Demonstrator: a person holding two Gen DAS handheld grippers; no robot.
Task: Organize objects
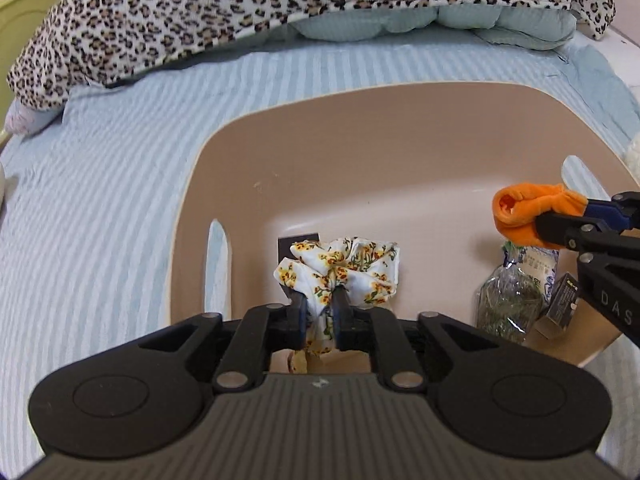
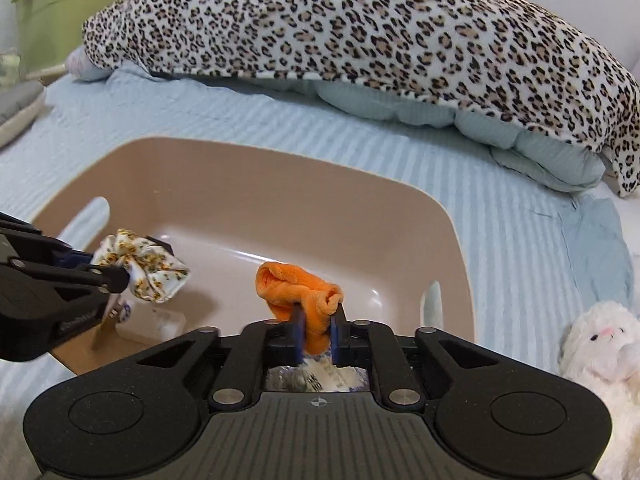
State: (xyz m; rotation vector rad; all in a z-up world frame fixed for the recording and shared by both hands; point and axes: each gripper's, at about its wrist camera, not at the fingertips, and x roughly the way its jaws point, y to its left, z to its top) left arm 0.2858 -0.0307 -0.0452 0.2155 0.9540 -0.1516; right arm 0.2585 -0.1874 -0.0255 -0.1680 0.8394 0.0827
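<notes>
My left gripper [image 1: 320, 300] is shut on a white floral scrunchie [image 1: 340, 270] and holds it over the beige plastic tub [image 1: 360, 120]. It also shows in the right wrist view [image 2: 120, 276], with the scrunchie [image 2: 144, 268] at its tips. My right gripper [image 2: 318, 316] is shut on an orange cloth [image 2: 296, 288] above the tub [image 2: 280, 176]. In the left wrist view the right gripper [image 1: 560, 220] holds the orange cloth [image 1: 528, 212] over the tub's right side.
In the tub lie a clear plastic packet [image 1: 508, 300] and a small dark box [image 1: 560, 308]. The tub sits on a blue striped bedspread [image 1: 120, 200]. A leopard-print blanket [image 2: 360, 32] lies behind. A white plush rabbit [image 2: 600, 344] sits at right.
</notes>
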